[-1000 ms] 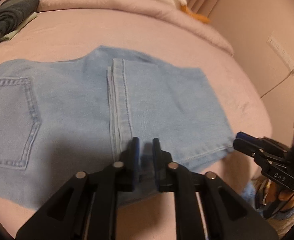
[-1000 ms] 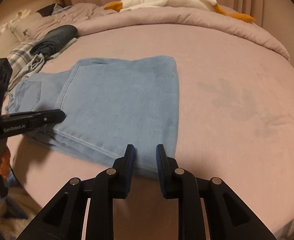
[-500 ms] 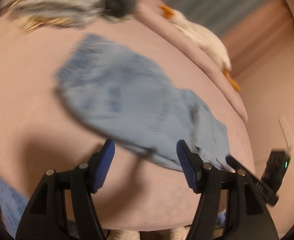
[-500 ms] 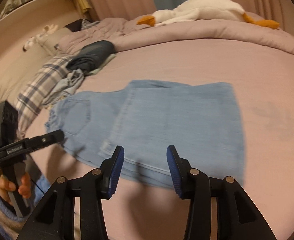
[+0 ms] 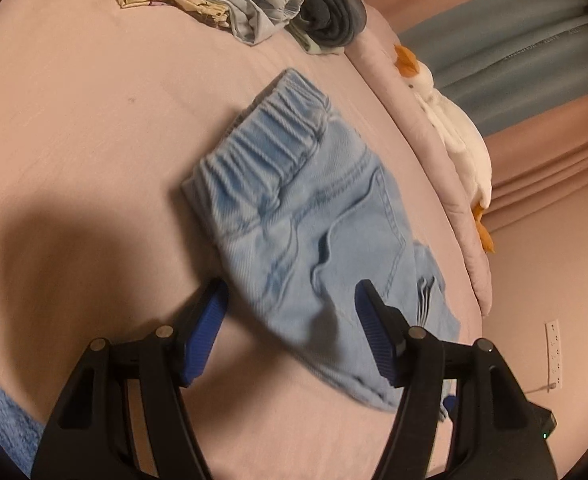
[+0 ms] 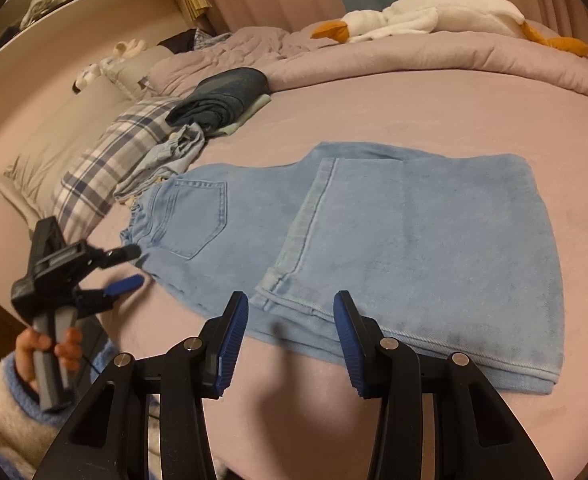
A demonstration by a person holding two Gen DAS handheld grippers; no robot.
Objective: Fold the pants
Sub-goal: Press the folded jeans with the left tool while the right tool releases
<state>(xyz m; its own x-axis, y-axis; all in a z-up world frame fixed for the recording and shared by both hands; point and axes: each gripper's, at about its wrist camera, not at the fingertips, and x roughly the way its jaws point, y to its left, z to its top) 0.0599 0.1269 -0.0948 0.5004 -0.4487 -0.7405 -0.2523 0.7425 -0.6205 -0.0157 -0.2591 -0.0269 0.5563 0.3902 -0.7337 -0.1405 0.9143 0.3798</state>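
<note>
We see the pants point(image 6: 374, 240) lying on the bed point(image 6: 434, 112), legs already doubled over; the waist end at nine o'clock remains unfolded. Both the left hand-held gripper point(image 5: 289, 328) and right hand-held gripper point(image 6: 289, 336) stand apart, empty.

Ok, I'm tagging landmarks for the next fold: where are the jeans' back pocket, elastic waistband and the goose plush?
back pocket point(image 6: 197, 216), right wrist view, pocket's middle.
elastic waistband point(image 5: 261, 148), left wrist view, gathered ribbing.
goose plush point(image 6: 446, 12), right wrist view, white body.

Light-blue denim pants point(image 6: 394, 240), legs folded over, flat on pink bed point(image 6: 434, 116)
</note>
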